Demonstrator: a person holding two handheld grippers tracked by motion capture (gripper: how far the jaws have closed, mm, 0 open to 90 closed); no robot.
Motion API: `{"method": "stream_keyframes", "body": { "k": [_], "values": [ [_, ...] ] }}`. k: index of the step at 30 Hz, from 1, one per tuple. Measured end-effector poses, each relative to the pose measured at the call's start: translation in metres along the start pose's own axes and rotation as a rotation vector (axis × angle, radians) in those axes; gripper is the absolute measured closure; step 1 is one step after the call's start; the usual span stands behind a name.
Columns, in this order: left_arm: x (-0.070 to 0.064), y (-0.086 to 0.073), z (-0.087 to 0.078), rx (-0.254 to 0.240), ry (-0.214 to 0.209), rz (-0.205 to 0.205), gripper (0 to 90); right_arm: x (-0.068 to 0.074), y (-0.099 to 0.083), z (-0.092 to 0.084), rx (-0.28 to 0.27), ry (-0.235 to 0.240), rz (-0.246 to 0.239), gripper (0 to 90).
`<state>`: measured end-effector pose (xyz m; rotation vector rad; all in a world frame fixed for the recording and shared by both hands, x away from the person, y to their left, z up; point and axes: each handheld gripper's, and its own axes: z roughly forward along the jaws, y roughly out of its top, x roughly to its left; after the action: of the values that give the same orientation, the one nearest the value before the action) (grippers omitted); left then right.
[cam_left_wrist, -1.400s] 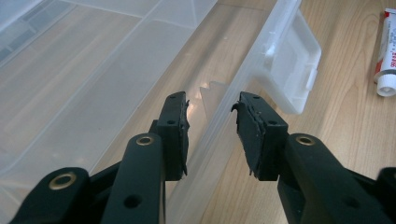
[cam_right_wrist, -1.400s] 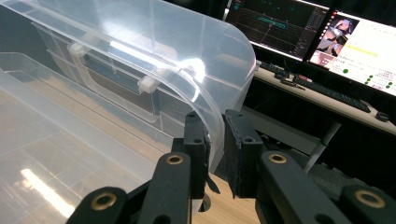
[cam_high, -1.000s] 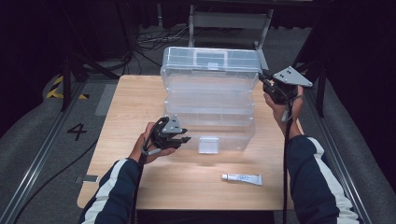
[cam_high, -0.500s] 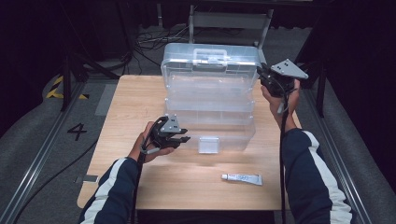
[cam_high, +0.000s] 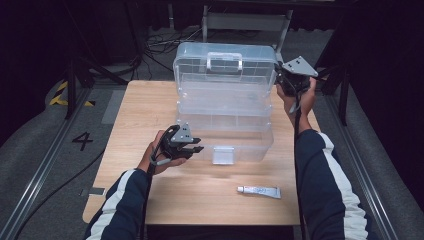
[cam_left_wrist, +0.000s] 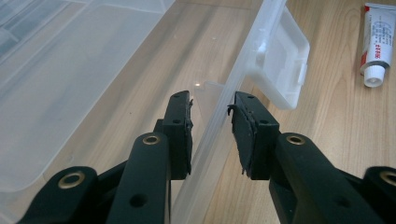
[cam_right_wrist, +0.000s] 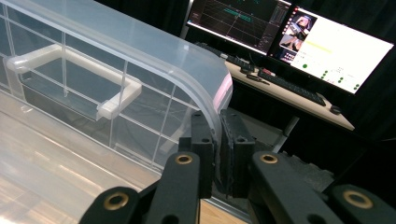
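The clear plastic storage box (cam_high: 225, 110) stands open mid-table: the right gripper (cam_right_wrist: 218, 140), jaws just closing, pinches its lid rim (cam_right_wrist: 205, 88) to prop it, while the left gripper (cam_left_wrist: 212, 133) straddles, slightly spread, the front wall (cam_left_wrist: 233, 93) to steady the base.

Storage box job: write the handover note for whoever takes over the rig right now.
Right gripper: shut on the raised lid at its far right edge.
Left gripper: jaws astride the front wall of the clear storage box, pads not pressing.
Tube: on the table, in front of the box.
Done: lid lifted, tiers spread open.
Left: probably the tube goes into the box, then close it.
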<state>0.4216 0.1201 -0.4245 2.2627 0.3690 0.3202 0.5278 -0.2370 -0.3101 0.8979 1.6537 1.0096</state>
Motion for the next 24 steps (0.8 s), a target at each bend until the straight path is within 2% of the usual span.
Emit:
{"method": "stream_keyframes", "body": {
  "k": [12, 15, 24],
  "values": [
    [0.004, -0.003, -0.005, -0.026, -0.022, 0.0, 71.3, -0.007, 0.004, 0.019, 0.022, 0.02, 0.015, 85.9],
    [0.006, -0.005, -0.007, -0.039, -0.034, -0.01, 72.6, -0.01, 0.005, 0.025, 0.032, 0.027, 0.024, 85.9],
    [0.005, -0.004, -0.009, -0.024, -0.018, 0.012, 73.6, -0.017, 0.008, 0.041, 0.066, 0.054, 0.038, 85.9]
  ]
}}
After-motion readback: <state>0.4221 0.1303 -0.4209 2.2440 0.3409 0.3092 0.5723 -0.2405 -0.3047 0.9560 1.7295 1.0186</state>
